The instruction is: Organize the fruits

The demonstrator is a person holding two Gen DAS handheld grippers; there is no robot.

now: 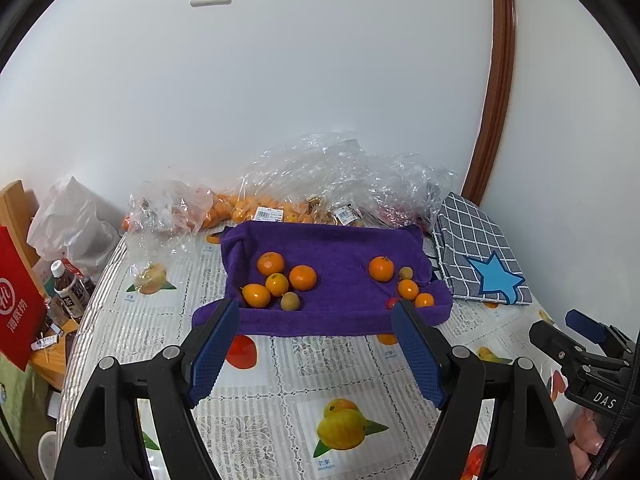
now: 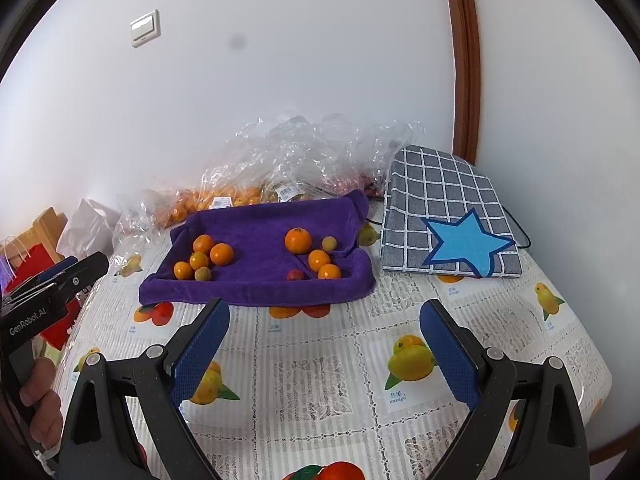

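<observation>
Your fruit lies on a purple towel spread over the middle of the table, its edges turned up like a shallow tray. On its left side four oranges sit bunched together, glossy and bright, with one small dull brown fruit touching the front of the group. On its right side are one larger orange, two smaller ones near the front edge, a pale brownish fruit and a small red fruit by the fold. Behind the towel, crumpled clear plastic bags hold more oranges against the wall. To the right lies a grey checked cushion with a blue star. The tablecloth is printed with fruit pictures. Your left gripper and your right gripper both hover short of the towel, jaws spread wide with nothing between them.
</observation>
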